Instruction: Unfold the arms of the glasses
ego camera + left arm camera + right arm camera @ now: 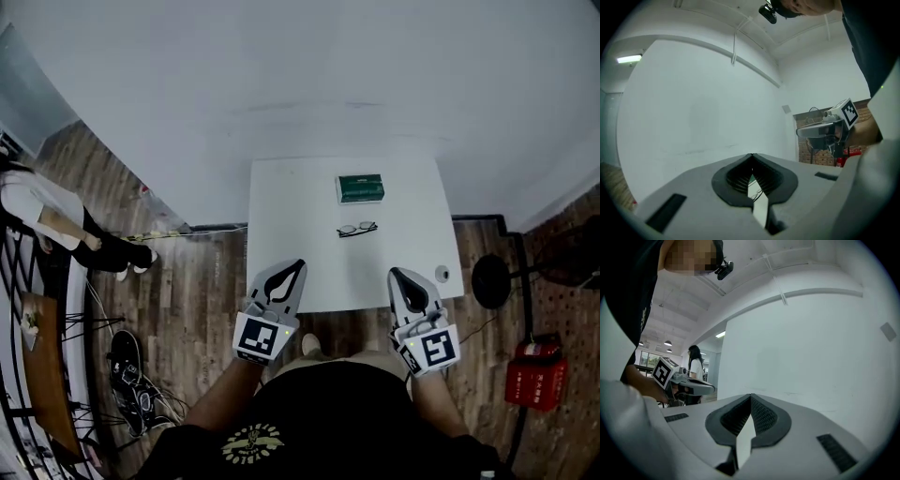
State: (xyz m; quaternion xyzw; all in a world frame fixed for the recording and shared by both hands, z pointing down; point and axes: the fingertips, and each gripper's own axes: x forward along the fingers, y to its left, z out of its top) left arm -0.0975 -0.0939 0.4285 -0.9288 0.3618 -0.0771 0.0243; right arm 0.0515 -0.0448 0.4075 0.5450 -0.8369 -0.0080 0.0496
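Observation:
The folded glasses (357,229), thin and dark-framed, lie in the middle of the white table (291,234). Just behind them sits a green box (360,188). My left gripper (300,264) hovers over the table's near left edge, its jaws meeting at a point with nothing between them. My right gripper (393,272) hangs over the near right edge, jaws likewise shut and empty. Both are well short of the glasses. In the left gripper view the shut jaws (751,154) point level at the white wall; the right gripper view shows its shut jaws (750,394) the same way.
A small white round object (442,274) sits at the table's near right corner. A black round stand base (490,281) and a red container (532,375) are on the floor to the right. A person (56,220) sits at far left, with shoes (127,361) on the wooden floor.

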